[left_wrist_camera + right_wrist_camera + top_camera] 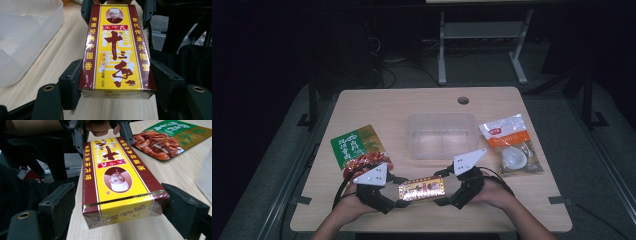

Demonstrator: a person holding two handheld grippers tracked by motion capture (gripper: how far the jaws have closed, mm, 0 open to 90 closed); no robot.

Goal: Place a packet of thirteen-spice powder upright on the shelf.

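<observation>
Dark room, pale wooden table point(362, 107) under a high camera; landmark is the clear plastic tub point(440, 134) at mid-table. Left of the tub and a little nearer the person lies a green snack pouch point(359, 146) printed with red meat. Directly in front of the tub, near the table's near edge, a yellow-and-maroon seasoning box point(422, 189) hangs level between both tools. Left gripper point(398, 192) has that end of the box clamped, both black pads pressed flat against its long sides; the left gripper view shows no gap. Right gripper point(445, 192) stands at the other end: one jaw touches the box wall, the other appears a shade off it, so I cannot tell whether it grips or merely brackets. Right of the tub lies a clear-and-orange packet point(511, 142) with a white disc inside. Judgement: this looks like a hand-over or a joint carry toward the tub. To do it well, keep the box level, confirm the right pads are squarely seated on the cardboard before the left lets go, and squeeze lightly, as thin carton dents.
</observation>
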